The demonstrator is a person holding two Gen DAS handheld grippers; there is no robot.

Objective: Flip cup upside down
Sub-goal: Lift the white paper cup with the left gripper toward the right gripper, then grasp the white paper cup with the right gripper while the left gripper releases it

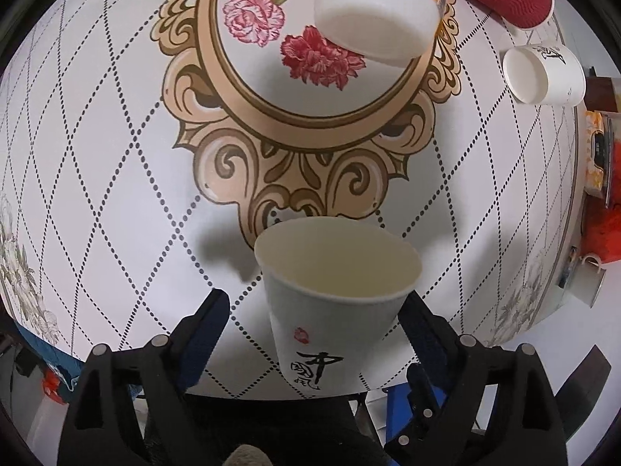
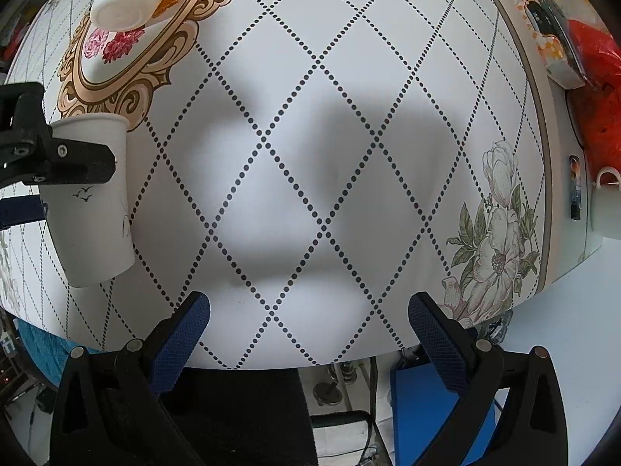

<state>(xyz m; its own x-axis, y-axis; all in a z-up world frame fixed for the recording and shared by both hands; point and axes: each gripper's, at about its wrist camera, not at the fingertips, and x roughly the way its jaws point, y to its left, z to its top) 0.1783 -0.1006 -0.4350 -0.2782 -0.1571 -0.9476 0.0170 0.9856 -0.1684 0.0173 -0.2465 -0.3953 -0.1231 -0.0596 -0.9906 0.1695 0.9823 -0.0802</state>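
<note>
Left jaws wide beside paper cup (image 1: 333,295), contact unclear, right jaws spread empty over table (image 2: 330,178) near edge

The paper cup (image 1: 333,295) sits upright, mouth up, between the fingers of the left gripper (image 1: 314,318), above the near part of the table (image 1: 116,194). Behind it lies an orange bottle (image 1: 388,15), cap toward the camera. A second paper cup (image 1: 543,73) lies on its side far right.

Patterned table (image 2: 310,155), orange bottle (image 1: 388,7), cups (image 1: 543,73)
</note>
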